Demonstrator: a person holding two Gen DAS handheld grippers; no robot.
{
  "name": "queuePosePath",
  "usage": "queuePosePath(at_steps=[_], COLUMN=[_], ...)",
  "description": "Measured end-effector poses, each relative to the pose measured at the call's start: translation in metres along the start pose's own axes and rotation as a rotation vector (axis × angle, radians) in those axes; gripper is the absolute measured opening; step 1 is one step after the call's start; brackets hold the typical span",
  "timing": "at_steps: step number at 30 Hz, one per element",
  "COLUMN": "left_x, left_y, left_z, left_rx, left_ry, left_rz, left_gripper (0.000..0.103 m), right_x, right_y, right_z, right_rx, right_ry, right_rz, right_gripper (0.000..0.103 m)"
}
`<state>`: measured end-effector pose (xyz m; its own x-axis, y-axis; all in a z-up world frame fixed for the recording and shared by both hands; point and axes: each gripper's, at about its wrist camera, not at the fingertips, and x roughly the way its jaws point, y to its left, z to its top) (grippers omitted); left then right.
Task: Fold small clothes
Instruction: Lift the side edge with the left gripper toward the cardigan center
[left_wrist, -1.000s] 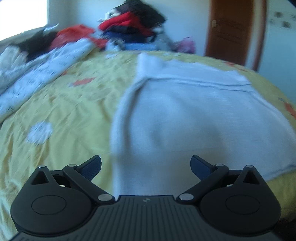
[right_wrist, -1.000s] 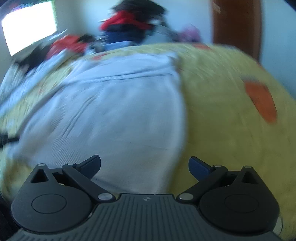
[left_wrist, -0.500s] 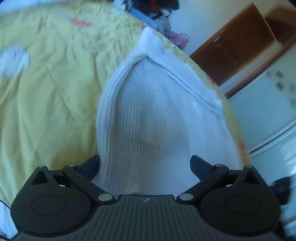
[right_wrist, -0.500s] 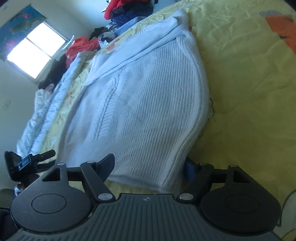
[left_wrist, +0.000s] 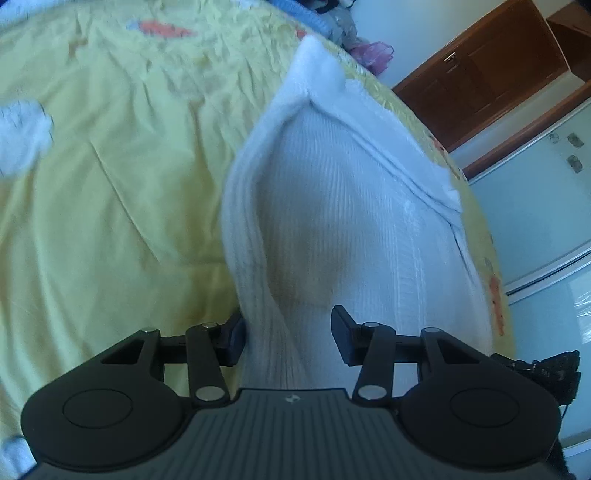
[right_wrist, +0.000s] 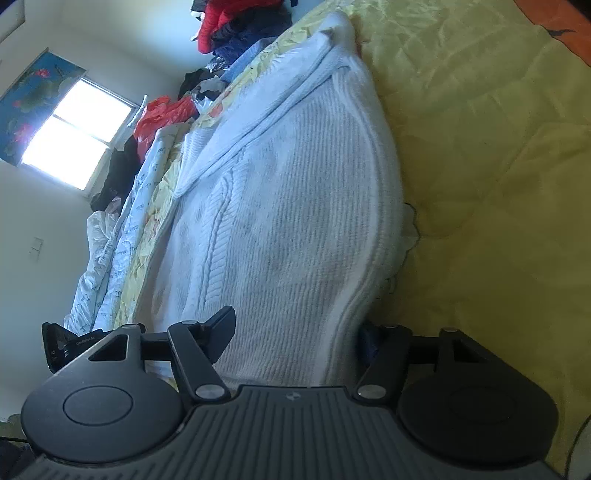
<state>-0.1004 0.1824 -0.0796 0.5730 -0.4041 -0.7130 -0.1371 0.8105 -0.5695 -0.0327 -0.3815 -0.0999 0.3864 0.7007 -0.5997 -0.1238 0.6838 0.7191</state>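
A white ribbed knit sweater (left_wrist: 332, 221) lies flat on the yellow bedspread (left_wrist: 110, 221), its folded top at the far end. My left gripper (left_wrist: 288, 339) is at the sweater's near left corner. Its jaws are closing with the hem between them: one finger at the outer edge, the other on top of the knit. In the right wrist view the sweater (right_wrist: 295, 203) fills the middle. My right gripper (right_wrist: 295, 339) straddles the near right corner and is also closing, with one finger on top of the fabric and the other half hidden under the edge.
A heap of red and dark clothes (right_wrist: 236, 26) sits at the bed's far end, with a red bag (right_wrist: 162, 118) and a white printed quilt (right_wrist: 122, 240) along the window (right_wrist: 74, 136) side. A wooden door (left_wrist: 480, 81) stands beyond the bed. Bare yellow bedspread (right_wrist: 498, 184) flanks the sweater.
Both grippers have rolled, tipped down and come in to the sweater's near hem. Their jaws have narrowed from wide open, and each now has a corner of the sweater between its fingers.
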Motion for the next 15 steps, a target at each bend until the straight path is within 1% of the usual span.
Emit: queuePosePath(at_steps=[3, 5, 6, 9, 11, 12, 13, 14, 15], left_x=[-0.004, 0.005, 0.010, 0.012, 0.010, 0.008, 0.007, 0.007, 0.007], left_y=[0.006, 0.010, 0.011, 0.005, 0.005, 0.006, 0.006, 0.005, 0.004], left_z=[0.006, 0.008, 0.007, 0.004, 0.002, 0.000, -0.001, -0.003, -0.003], left_rx=[-0.015, -0.032, -0.033, 0.006, 0.014, 0.013, 0.017, 0.024, 0.029], left_ry=[-0.026, -0.010, -0.008, -0.008, 0.010, 0.021, 0.030, 0.037, 0.041], left_rz=[-0.002, -0.009, -0.024, -0.013, -0.023, -0.029, -0.026, -0.017, 0.000], left_gripper=[0.048, 0.048, 0.047, 0.047, 0.047, 0.045, 0.042, 0.034, 0.028], right_x=[0.000, 0.002, 0.002, 0.004, 0.003, 0.003, 0.002, 0.001, 0.002], right_y=[-0.004, -0.004, -0.004, -0.002, -0.003, -0.004, -0.007, -0.011, -0.014], right_z=[0.001, 0.003, 0.004, 0.005, 0.003, 0.003, 0.002, 0.002, 0.002], right_rx=[0.013, 0.018, 0.019, 0.010, -0.005, -0.007, -0.003, 0.011, 0.026], right_ry=[-0.008, -0.013, -0.012, -0.004, 0.006, 0.009, 0.008, 0.005, 0.006], right_rz=[0.010, 0.021, 0.025, 0.019, 0.007, 0.005, 0.005, 0.001, -0.007], right_gripper=[0.068, 0.069, 0.069, 0.068, 0.062, 0.057, 0.051, 0.047, 0.032])
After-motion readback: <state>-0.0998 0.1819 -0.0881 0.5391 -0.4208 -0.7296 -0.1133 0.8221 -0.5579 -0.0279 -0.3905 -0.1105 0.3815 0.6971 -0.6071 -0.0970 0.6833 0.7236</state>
